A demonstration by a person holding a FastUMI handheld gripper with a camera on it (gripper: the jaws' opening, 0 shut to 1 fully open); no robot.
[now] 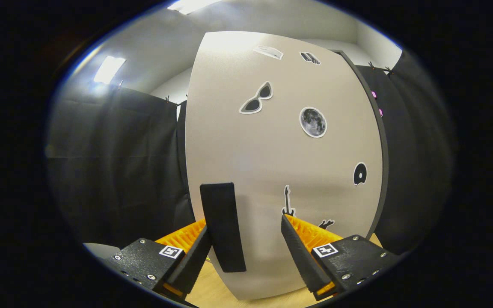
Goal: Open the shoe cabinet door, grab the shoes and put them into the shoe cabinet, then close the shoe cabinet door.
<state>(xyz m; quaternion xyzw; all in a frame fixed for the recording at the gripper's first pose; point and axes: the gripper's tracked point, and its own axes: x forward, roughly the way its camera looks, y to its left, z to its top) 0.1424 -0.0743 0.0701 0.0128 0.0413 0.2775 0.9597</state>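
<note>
The shoe cabinet door [280, 149] is a pale panel with several stickers, standing upright right in front of me. Its dark upright handle [223, 226] sits near the door's left edge. My gripper [244, 222] is open, fingers spread wide close to the door. The handle lies between the fingers, right next to the left finger [195, 256] and well apart from the right finger [300, 252]. Whether the left finger touches the handle I cannot tell. A dark frame strip [381, 171] runs down the door's right side.
Black cloth walls [118, 171] hang to the left and right of the cabinet. A light wooden surface [212, 293] shows under the door's lower edge, between the fingers. Ceiling lights [109, 68] glow overhead.
</note>
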